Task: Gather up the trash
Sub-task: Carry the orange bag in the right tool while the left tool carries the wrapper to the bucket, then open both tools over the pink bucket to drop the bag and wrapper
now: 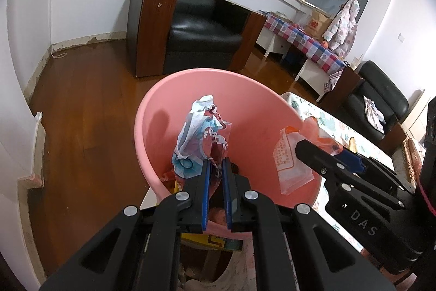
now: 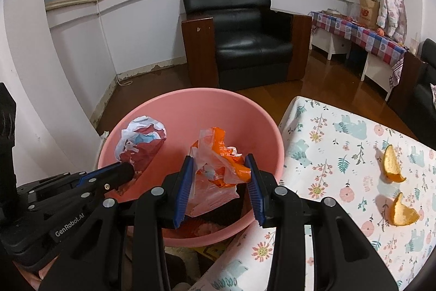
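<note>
A pink plastic basin [image 1: 163, 111] [image 2: 190, 111] sits off the table's left edge. My left gripper [image 1: 216, 164] is shut on a crumpled blue, white and red wrapper [image 1: 203, 132] and holds it over the basin; the wrapper also shows in the right wrist view [image 2: 141, 141]. My right gripper [image 2: 219, 162] is open over the basin, with an orange and clear plastic bag [image 2: 220, 157] loose between its fingers; the bag also shows in the left wrist view [image 1: 293, 157]. Two orange peels [image 2: 392, 164] [image 2: 402, 212] lie on the table.
The table has a white floral cloth [image 2: 340, 154]. A black leather armchair [image 2: 245, 37] stands behind the basin on the wooden floor [image 1: 90, 111]. A bench with a checked cloth [image 2: 362, 34] stands at the right wall, with a second black armchair [image 1: 378, 97] next to it.
</note>
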`<state>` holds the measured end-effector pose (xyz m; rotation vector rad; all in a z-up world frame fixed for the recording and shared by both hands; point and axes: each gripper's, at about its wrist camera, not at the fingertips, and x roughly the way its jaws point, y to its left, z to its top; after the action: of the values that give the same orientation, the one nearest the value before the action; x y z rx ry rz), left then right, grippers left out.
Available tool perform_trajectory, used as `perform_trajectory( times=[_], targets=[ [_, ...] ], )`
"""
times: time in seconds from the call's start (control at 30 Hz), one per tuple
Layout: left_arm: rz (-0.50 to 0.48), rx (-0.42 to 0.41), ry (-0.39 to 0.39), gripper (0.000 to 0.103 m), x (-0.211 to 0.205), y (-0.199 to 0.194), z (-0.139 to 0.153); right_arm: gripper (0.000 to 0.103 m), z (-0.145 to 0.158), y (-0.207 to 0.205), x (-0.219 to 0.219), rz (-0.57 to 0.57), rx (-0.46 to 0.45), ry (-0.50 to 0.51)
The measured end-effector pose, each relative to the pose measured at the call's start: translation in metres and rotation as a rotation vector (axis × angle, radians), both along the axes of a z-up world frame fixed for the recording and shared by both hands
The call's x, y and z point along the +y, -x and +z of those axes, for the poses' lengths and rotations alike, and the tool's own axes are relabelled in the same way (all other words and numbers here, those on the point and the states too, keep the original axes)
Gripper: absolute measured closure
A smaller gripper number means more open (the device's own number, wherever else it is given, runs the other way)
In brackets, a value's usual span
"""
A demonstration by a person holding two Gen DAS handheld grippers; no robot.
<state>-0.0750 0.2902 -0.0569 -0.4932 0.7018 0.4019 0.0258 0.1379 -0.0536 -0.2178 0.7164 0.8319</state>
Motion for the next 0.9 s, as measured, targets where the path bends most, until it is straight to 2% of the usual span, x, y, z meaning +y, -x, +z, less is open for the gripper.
perform_trajectory(
  times=[0.27,0.33,0.4,0.47,0.9],
  targets=[
    [0.004,0.005,0.002,0.092,0.001,-0.004,-0.005,0.064,-0.001,0.001,0.002,0.003,-0.002,-0.003],
    [0.004,0.006,0.0,0.084,-0.001,-0.002,-0.005,0.063,-0.001,0.0,0.003,0.004,0.006,-0.006],
    [0.007,0.004,0.001,0.07,0.0,0.0,-0.006,0.063,-0.002,-0.001,0.004,0.009,0.019,-0.006],
    [0.013,0.0,0.009,0.065,0.0,0.0,-0.005,0.062,-0.003,-0.001,0.005,0.013,0.03,-0.005],
    [0.011,-0.019,-0.01,0.061,-0.007,0.007,0.003,0.055,0.002,-0.004,-0.005,-0.009,0.04,-0.03]
  ],
)
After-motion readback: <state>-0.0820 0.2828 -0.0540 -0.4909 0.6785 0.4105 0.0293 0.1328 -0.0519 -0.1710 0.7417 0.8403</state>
